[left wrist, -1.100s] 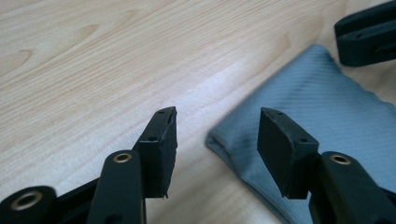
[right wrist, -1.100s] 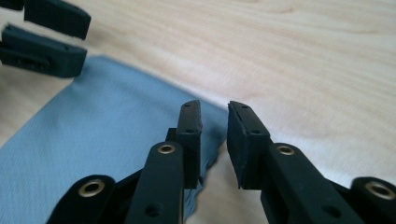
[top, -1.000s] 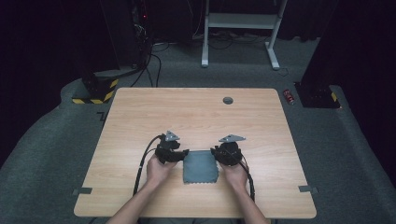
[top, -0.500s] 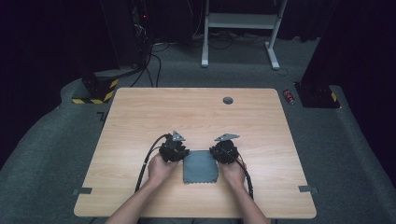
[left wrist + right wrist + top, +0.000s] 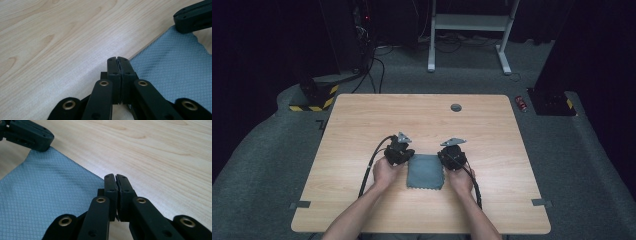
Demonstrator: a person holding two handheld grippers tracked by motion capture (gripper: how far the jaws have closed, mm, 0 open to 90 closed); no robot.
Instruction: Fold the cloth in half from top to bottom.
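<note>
Change since earlier: both grippers' jaws have just been closing; left gripper [image 5: 400,152] shifted slightly.
Left gripper: pinched on cloth [image 5: 426,171] far-left corner.
Right gripper [image 5: 452,155]: pinched on far-right corner.
Cloth: flat between grippers, toward person.

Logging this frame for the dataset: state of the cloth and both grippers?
grey cloth: flat on the table, unfolded, far corners at the grippers.
left gripper: jaws just closed, shut at the cloth's far left corner.
right gripper: jaws just closed, shut at the far right corner.

Both grippers' jaws now closed on cloth [image 5: 425,171].
</note>
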